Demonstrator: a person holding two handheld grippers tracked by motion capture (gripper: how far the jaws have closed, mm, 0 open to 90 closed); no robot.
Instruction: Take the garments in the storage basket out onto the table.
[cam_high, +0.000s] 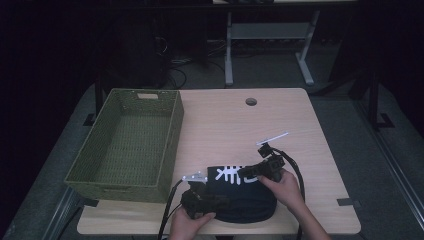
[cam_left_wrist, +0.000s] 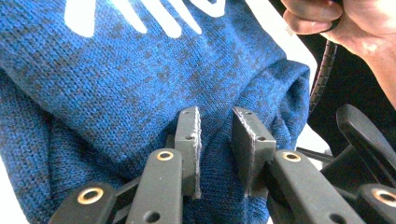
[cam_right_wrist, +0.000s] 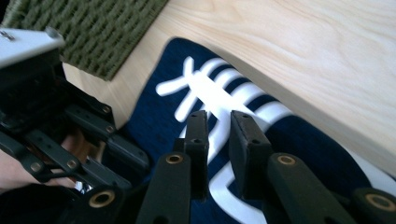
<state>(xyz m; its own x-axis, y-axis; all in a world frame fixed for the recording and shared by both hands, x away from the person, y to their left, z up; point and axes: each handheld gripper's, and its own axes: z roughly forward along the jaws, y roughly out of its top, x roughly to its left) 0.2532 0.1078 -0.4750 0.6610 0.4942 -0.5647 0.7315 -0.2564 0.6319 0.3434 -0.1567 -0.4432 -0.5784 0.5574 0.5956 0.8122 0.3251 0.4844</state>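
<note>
A folded dark blue knit garment (cam_high: 245, 202) with a white fishbone print lies near the table's front edge. My left gripper (cam_high: 220, 202) comes in at its front left, held by a hand. In the left gripper view its jaws (cam_left_wrist: 215, 123) are shut on a raised fold of the blue knit (cam_left_wrist: 116, 79). My right gripper (cam_high: 248, 172) hovers over the print at the garment's back right. In the right gripper view its jaws (cam_right_wrist: 218, 123) stand a narrow gap apart above the white print (cam_right_wrist: 210, 93), with nothing pinched that I can see.
A green woven basket (cam_high: 170, 145) stands at the table's left, close to the garment; its wall (cam_right_wrist: 93, 32) rises behind the left gripper (cam_right_wrist: 70, 140). A white strip (cam_high: 272, 138) lies on the wood beyond the right hand. A cable hole (cam_high: 251, 101) sits at the back.
</note>
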